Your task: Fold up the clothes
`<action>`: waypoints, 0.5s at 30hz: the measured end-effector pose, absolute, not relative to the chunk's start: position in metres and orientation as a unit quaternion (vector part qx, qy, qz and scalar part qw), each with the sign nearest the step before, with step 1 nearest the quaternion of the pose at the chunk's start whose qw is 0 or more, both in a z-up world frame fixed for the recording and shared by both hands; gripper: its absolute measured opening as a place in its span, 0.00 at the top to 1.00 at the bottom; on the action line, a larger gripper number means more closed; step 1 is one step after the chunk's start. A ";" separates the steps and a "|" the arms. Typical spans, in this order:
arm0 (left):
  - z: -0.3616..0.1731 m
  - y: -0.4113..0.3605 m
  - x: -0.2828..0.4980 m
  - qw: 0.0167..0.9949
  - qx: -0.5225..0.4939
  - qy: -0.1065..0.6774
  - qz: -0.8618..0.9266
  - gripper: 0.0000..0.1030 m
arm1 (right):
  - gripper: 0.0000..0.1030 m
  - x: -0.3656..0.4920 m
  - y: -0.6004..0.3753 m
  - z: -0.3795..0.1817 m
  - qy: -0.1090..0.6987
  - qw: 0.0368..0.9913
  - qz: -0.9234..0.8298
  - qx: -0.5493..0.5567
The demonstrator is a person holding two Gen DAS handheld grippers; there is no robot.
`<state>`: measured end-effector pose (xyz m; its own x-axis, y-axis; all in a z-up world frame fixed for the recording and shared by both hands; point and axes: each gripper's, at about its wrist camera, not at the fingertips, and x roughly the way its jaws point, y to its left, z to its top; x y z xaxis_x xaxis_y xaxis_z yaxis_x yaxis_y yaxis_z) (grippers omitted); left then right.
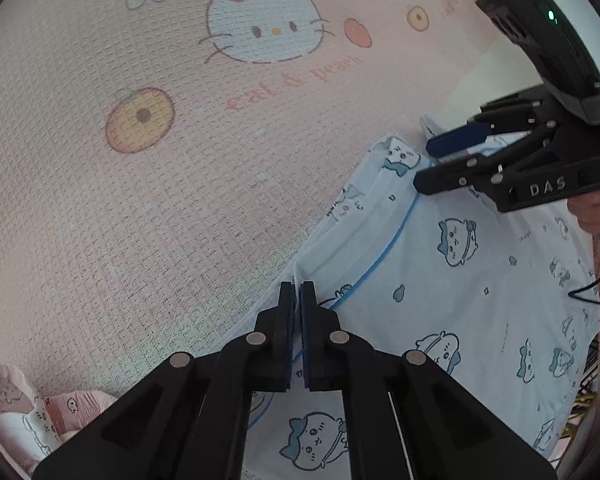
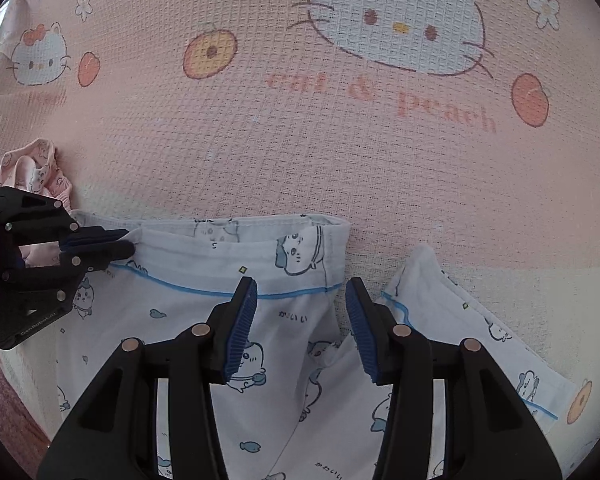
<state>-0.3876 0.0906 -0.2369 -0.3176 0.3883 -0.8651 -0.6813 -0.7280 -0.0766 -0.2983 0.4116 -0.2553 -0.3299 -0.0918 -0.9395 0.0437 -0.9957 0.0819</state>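
Observation:
A white garment point(image 2: 204, 300) with blue cartoon prints and a blue piping line lies on the pink blanket; it also shows in the left wrist view point(image 1: 440, 280). My left gripper point(image 1: 298, 292) is shut on the garment's hem at its left corner; in the right wrist view it point(image 2: 130, 246) pinches that corner. My right gripper point(image 2: 300, 304) is open, its blue pads point(image 2: 242, 324) hovering over the garment's upper edge near the other corner. In the left wrist view it point(image 1: 422, 164) hangs just above the far corner.
The pink waffle blanket point(image 2: 300, 140) with cat and peach prints covers the surface. A crumpled pink garment point(image 2: 36, 168) lies at the left; it also shows at the bottom left of the left wrist view point(image 1: 28, 412). A black cable point(image 1: 596, 284) runs at the right.

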 end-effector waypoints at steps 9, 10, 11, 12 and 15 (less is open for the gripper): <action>-0.237 0.083 -0.405 0.317 -0.486 0.130 0.804 0.97 | 0.53 -0.314 0.436 -0.275 -0.013 0.018 -0.817 0.576; -0.240 0.087 -0.408 0.314 -0.492 0.140 0.800 0.97 | 0.53 -0.314 0.440 -0.276 -0.017 0.017 -0.820 0.571; -0.241 0.086 -0.408 0.311 -0.495 0.140 0.799 0.97 | 0.53 -0.315 0.444 -0.277 -0.023 0.016 -0.823 0.567; -0.242 0.085 -0.408 0.309 -0.497 0.139 0.799 0.97 | 0.53 -0.315 0.449 -0.277 -0.035 0.017 -0.825 0.564; -0.241 0.081 -0.407 0.303 -0.500 0.134 0.800 0.97 | 0.53 -0.310 0.457 -0.269 -0.050 0.023 -0.837 0.545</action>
